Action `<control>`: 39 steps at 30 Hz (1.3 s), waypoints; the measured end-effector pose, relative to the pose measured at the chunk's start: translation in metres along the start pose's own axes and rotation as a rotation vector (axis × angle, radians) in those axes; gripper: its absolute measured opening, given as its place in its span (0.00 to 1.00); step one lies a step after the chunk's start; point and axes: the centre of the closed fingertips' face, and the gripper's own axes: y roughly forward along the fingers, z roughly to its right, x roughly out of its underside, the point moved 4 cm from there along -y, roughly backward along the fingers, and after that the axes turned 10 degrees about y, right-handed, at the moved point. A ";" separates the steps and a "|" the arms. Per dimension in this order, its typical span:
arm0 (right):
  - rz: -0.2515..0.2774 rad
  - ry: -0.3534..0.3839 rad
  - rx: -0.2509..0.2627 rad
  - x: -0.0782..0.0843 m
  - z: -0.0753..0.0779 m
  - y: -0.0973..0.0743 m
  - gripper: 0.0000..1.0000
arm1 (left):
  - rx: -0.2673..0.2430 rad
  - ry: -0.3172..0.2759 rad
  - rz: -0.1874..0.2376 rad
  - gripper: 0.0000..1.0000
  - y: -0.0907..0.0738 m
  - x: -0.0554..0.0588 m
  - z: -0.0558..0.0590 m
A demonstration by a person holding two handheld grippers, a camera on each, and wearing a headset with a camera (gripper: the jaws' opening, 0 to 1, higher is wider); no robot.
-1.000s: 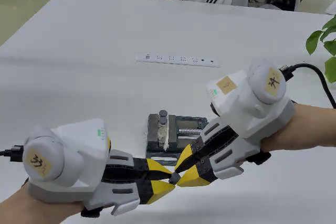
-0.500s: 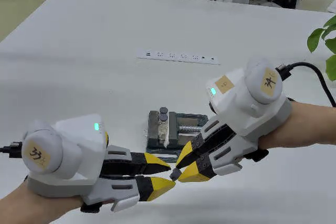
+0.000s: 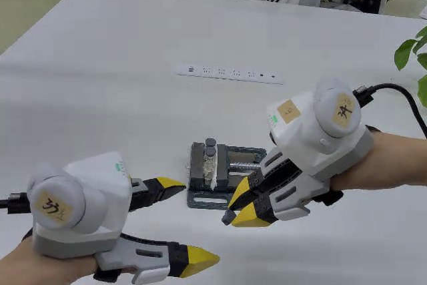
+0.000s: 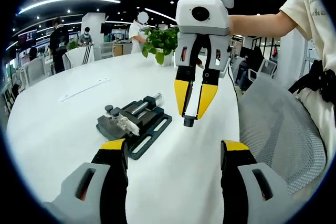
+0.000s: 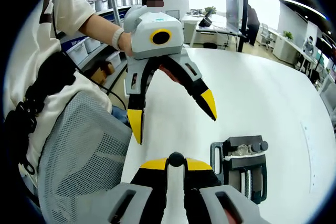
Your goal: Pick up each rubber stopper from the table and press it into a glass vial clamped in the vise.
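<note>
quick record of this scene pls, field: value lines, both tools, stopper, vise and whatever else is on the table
left tool: open wide, holds nothing, near side of the vise and to its left
right tool: shut on a dark rubber stopper at its tips, close to the vise's front right
vise: sits on the table, clamps glass vials upright
seated stoppers: two dark ones already on the vials
power strip: flat on the table beyond the vise
plant: leaves at the right edge
</note>
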 end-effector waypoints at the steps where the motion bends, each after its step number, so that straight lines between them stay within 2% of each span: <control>1: -0.001 0.000 0.001 0.000 0.001 0.000 0.06 | -0.009 -0.006 -0.001 0.77 -0.001 0.001 -0.002; 3: -0.006 -0.004 0.007 0.001 0.004 -0.001 0.06 | -0.035 -0.012 -0.005 0.84 -0.002 0.003 -0.006; 5: -0.017 -0.014 0.013 0.003 0.007 -0.002 0.06 | -0.045 -0.031 -0.037 0.91 -0.003 0.007 -0.007; 7: -0.025 -0.019 0.013 0.004 0.009 -0.002 0.06 | -0.044 -0.019 -0.041 0.99 -0.004 0.009 -0.007; 9: -0.044 -0.037 0.020 0.006 0.014 -0.004 0.06 | -0.066 -0.013 -0.047 0.99 -0.005 0.010 -0.010; 12: -0.072 -0.069 0.033 0.007 0.024 -0.007 0.06 | -0.077 -0.036 -0.043 0.99 -0.008 0.012 -0.009; 17: -0.138 -0.145 0.062 0.003 0.042 -0.012 0.06 | -0.113 -0.067 -0.021 0.99 -0.014 0.016 -0.011; 21: -0.211 -0.261 0.084 -0.002 0.059 -0.015 0.06 | -0.117 -0.078 -0.024 0.99 -0.016 0.021 -0.007; 23: -0.262 -0.358 0.084 -0.004 0.067 -0.013 0.06 | -0.124 -0.089 -0.019 0.99 -0.017 0.022 -0.007; 27: -0.292 -0.414 0.089 -0.011 0.079 -0.010 0.06 | -0.141 -0.098 -0.015 0.99 -0.019 0.022 -0.010; 28: -0.306 -0.451 0.078 -0.013 0.082 -0.008 0.06 | -0.145 -0.102 -0.010 0.99 -0.021 0.023 -0.012; 33: -0.332 -0.592 0.055 -0.023 0.088 -0.003 0.06 | -0.162 -0.110 -0.011 0.99 -0.025 0.025 -0.017; 39: -0.366 -0.655 0.035 -0.030 0.090 0.005 0.05 | -0.173 -0.111 -0.019 0.98 -0.031 0.032 -0.024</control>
